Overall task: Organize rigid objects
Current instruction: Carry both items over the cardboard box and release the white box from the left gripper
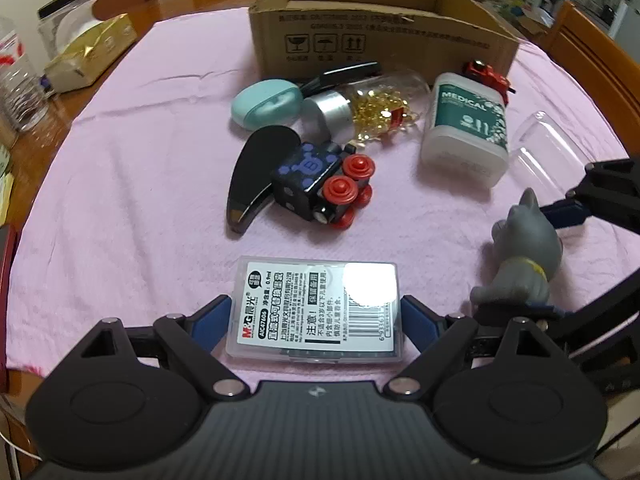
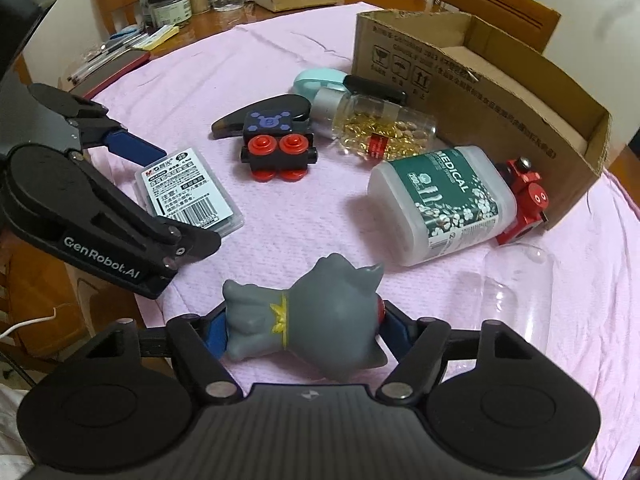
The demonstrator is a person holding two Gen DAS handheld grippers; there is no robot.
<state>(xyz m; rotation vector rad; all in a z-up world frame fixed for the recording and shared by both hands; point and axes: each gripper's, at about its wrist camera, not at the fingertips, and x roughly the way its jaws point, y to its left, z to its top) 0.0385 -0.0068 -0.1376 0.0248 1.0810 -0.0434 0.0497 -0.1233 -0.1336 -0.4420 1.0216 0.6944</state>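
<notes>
Left wrist view, counter [image 1: 592, 60]: brown wood, carries a pink cloth [image 1: 140, 184] with all the things on it.
Box [image 1: 360, 40]: open cardboard, at the far side of the cloth.
Medical bottle [image 2: 444, 204]: white with green label, lies on its side just before the box.
Capsule bottle [image 1: 372, 106]: clear, silver cap, lies between the teal case [image 1: 266, 100] and the medical bottle.
Cat figure [image 2: 312, 320]: grey, yellow collar, lies across the right gripper [image 2: 300, 330]; the jaws touch it on both sides, clamped on it.
Toy train [image 1: 320, 188]: black with red wheels, leans on a black curved piece [image 1: 256, 168].
Refill case [image 1: 316, 312]: clear plastic, flat on the cloth, between the jaws of the left gripper [image 1: 316, 320]; jaws apart, not pressing it.
</notes>
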